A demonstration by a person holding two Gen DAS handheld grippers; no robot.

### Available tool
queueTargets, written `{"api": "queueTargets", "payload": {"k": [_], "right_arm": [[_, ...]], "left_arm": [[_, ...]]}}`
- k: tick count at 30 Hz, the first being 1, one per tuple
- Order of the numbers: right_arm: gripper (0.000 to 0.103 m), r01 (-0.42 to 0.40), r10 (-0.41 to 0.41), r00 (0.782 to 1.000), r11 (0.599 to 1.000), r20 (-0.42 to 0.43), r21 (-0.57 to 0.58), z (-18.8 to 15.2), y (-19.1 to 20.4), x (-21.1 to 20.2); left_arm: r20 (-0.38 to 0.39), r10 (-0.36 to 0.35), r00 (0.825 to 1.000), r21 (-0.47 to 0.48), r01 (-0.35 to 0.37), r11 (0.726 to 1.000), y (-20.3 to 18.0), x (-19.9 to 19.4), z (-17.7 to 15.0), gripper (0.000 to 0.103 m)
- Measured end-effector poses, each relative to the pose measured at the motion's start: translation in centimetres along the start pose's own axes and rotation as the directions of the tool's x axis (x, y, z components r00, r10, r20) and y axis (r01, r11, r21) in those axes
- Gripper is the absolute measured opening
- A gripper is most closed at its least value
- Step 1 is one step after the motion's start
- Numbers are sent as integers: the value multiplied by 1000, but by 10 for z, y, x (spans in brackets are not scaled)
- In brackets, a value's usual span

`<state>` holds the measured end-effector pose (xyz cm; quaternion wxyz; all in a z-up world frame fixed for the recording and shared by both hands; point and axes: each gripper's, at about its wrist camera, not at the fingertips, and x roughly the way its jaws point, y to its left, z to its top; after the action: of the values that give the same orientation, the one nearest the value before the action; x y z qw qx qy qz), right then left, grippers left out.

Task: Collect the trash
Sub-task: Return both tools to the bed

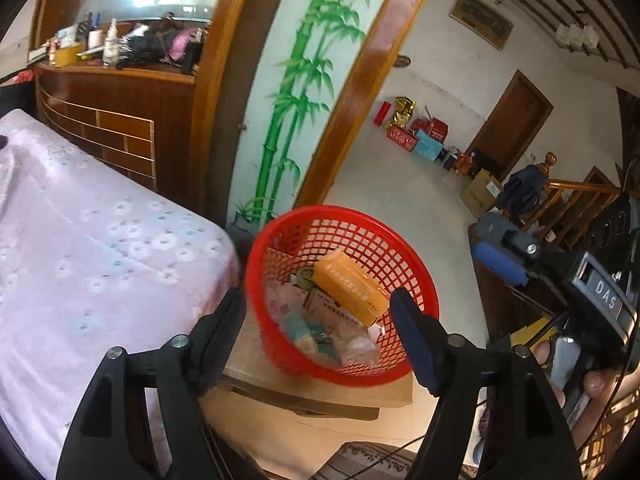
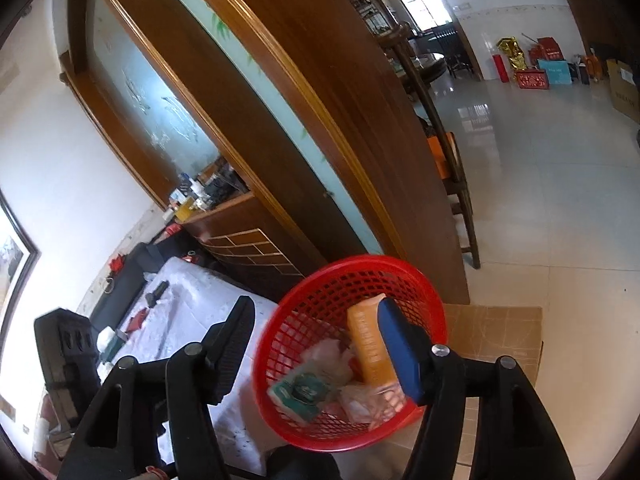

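A red mesh basket (image 1: pixel 404 252) stands on a low tan stool (image 1: pixel 384 394) beside the bed. It holds an orange box (image 1: pixel 350 286), a green packet (image 1: pixel 302 328), crumpled plastic wrappers and a small printed carton. My left gripper (image 1: pixel 320 332) is open and empty, its fingers either side of the basket, above it. My right gripper (image 2: pixel 316 344) is open and empty over the same basket (image 2: pixel 320 292), where the orange box (image 2: pixel 366 340) and green packet (image 2: pixel 302 394) show. The right gripper's body also shows at the right of the left wrist view (image 1: pixel 560 276).
A bed with a white flowered sheet (image 1: pixel 80 240) lies left of the basket. A wooden partition with a bamboo panel (image 1: pixel 296 92) and a cluttered cabinet (image 1: pixel 120 52) stand behind. Tiled floor (image 2: pixel 560 184) opens to the right, with boxes by the far wall and a wooden chair (image 2: pixel 452 184).
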<state>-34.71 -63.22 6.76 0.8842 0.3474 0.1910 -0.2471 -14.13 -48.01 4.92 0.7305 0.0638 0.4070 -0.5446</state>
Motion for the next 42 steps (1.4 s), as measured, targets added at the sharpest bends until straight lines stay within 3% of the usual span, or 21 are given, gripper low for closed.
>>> {"api": "queueTargets", "payload": {"k": [4, 7, 10, 12, 14, 20, 22, 27, 32, 35, 39, 42], "right_arm": [[85, -52, 54, 998, 996, 28, -66, 1, 30, -6], [93, -98, 105, 994, 985, 44, -145, -7, 66, -7], [96, -183, 196, 980, 956, 35, -230, -20, 112, -4], [99, -223, 244, 969, 930, 37, -292, -32, 147, -2], [102, -266, 296, 955, 900, 35, -346, -45, 183, -1], [102, -455, 420, 890, 788, -177, -416, -93, 288, 21], [102, -482, 435, 876, 762, -209, -434, -113, 310, 26], [102, -567, 472, 824, 690, -313, -450, -153, 377, 50], [102, -669, 520, 737, 648, -431, -364, -174, 423, 82], [102, -680, 508, 724, 638, -466, -361, -184, 448, 102], [102, -701, 490, 704, 595, -514, -393, -197, 479, 126], [102, -714, 478, 692, 564, -541, -415, -211, 504, 147]], "left_arm": [[82, 72, 994, -50, -68, 996, 23, -51, -3, 79], [145, 158, 977, -114, -142, 983, 47, -101, -10, 81], [201, 271, 941, -178, -237, 955, 72, -155, -23, 84], [225, 370, 901, -239, -317, 918, 93, -194, -36, 85], [228, 430, 873, -290, -361, 886, 112, -223, -49, 85], [234, 553, 799, -460, -411, 787, 171, -310, -88, 85], [225, 580, 783, -498, -419, 759, 187, -332, -100, 85], [212, 657, 723, -577, -450, 682, 224, -383, -127, 85], [197, 696, 690, -632, -453, 629, 255, -413, -140, 85], [186, 715, 674, -662, -452, 598, 276, -429, -145, 85], [159, 733, 662, -698, -449, 557, 311, -442, -153, 85], [113, 735, 668, -714, -460, 528, 337, -442, -156, 85]]}}
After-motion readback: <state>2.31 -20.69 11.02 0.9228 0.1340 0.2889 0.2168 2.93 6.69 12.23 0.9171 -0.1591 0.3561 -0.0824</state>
